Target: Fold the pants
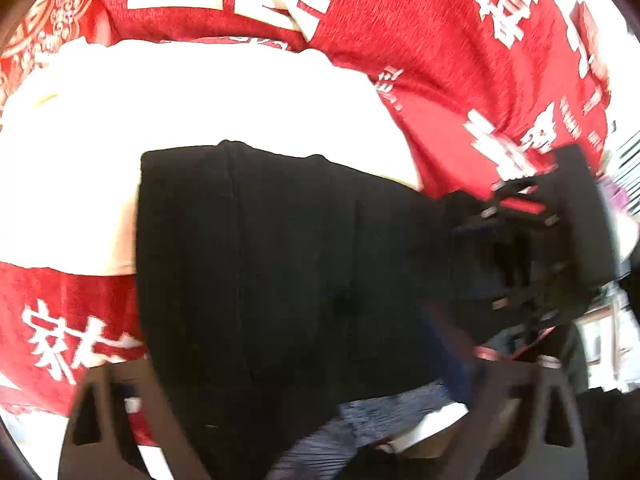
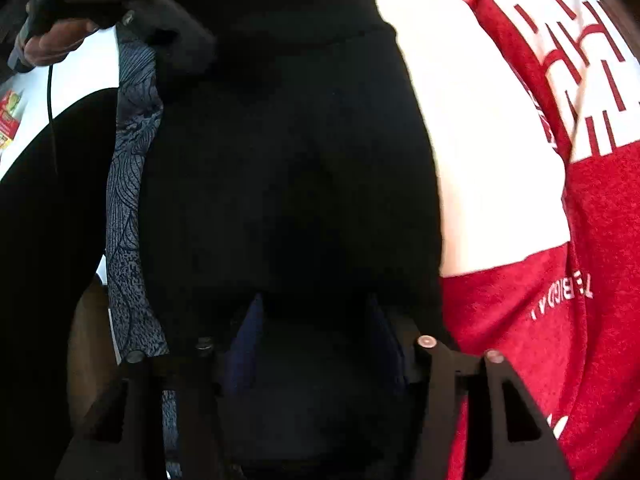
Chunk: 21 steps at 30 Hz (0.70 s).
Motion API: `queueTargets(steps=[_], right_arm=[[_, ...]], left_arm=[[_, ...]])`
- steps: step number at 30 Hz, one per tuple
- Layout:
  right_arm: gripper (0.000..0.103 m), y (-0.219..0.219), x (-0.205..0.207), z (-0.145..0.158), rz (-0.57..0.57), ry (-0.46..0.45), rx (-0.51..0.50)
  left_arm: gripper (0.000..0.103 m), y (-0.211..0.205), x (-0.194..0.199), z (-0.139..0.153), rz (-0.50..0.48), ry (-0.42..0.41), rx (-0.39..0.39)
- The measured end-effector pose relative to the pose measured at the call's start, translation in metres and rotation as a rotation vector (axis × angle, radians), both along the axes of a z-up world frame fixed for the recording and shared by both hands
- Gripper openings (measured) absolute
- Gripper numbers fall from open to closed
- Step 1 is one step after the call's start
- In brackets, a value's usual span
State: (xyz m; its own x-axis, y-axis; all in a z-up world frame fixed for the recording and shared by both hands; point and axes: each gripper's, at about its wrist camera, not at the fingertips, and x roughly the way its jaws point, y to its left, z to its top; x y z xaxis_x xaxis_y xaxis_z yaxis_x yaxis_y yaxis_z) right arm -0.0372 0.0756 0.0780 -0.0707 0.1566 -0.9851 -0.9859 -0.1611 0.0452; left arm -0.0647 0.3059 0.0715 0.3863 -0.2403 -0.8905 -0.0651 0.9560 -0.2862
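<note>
Black pants [image 1: 280, 264] lie folded on a red blanket [image 1: 420, 60]; left hand-held gripper [image 1: 320, 420] and right hand-held gripper [image 2: 316, 344], at three o'clock, both part-open over them, gripping nothing.

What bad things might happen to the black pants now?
1. The black pants lie in a folded stack on the red blanket with white characters. The right hand-held gripper sits low over them with open jaws, so it may snag or drag the top layer and undo the fold.
2. The pants reach the edge beside the blue patterned cloth; a push might slide them off.
3. The left hand-held gripper works close by, so the two may bump.
</note>
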Motion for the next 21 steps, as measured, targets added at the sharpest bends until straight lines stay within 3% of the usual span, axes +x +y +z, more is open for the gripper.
queueTargets(steps=[1,2,4,7,10,12,14,15,16,17,19,21], right_arm=[[0.06,-0.002,0.003,0.003,-0.003,0.007,0.003],[0.06,-0.007,0.009,0.009,-0.021,0.025,0.02],[0.06,-0.014,0.019,0.017,-0.069,0.065,0.048],[0.06,-0.03,0.036,0.026,-0.145,0.109,0.065],[0.063,-0.043,0.04,0.032,-0.184,0.142,0.08],[0.08,-0.049,0.036,0.027,-0.196,0.148,0.081],[0.081,-0.055,0.023,0.006,-0.174,0.103,0.022],[0.082,-0.058,0.014,-0.014,-0.159,0.084,-0.058],[0.082,-0.061,0.009,-0.022,-0.13,0.046,-0.065],[0.083,-0.062,0.004,-0.018,-0.104,0.029,-0.026],[0.083,-0.063,0.008,-0.006,-0.139,0.116,-0.028],[0.083,-0.072,0.009,0.016,-0.144,0.159,0.052]], left_arm=[[0.048,0.001,0.0,-0.005,0.002,0.028,0.052],[0.041,0.006,0.0,-0.009,0.008,0.046,0.061],[0.037,0.013,-0.002,-0.009,0.029,0.044,-0.007],[0.029,-0.005,0.0,0.002,0.005,0.029,0.064],[0.026,-0.027,0.004,0.013,0.005,0.029,0.114],[0.025,-0.027,0.007,0.026,0.021,0.02,0.094],[0.025,-0.029,0.006,0.045,0.018,-0.006,0.088],[0.025,-0.032,0.006,0.053,0.01,-0.017,0.086],[0.02,-0.041,0.006,0.066,0.001,-0.035,0.111],[0.02,-0.046,0.005,0.074,-0.011,-0.045,0.131],[0.02,-0.059,0.005,0.088,-0.033,-0.058,0.141],[0.02,-0.066,0.005,0.097,-0.051,-0.063,0.165]])
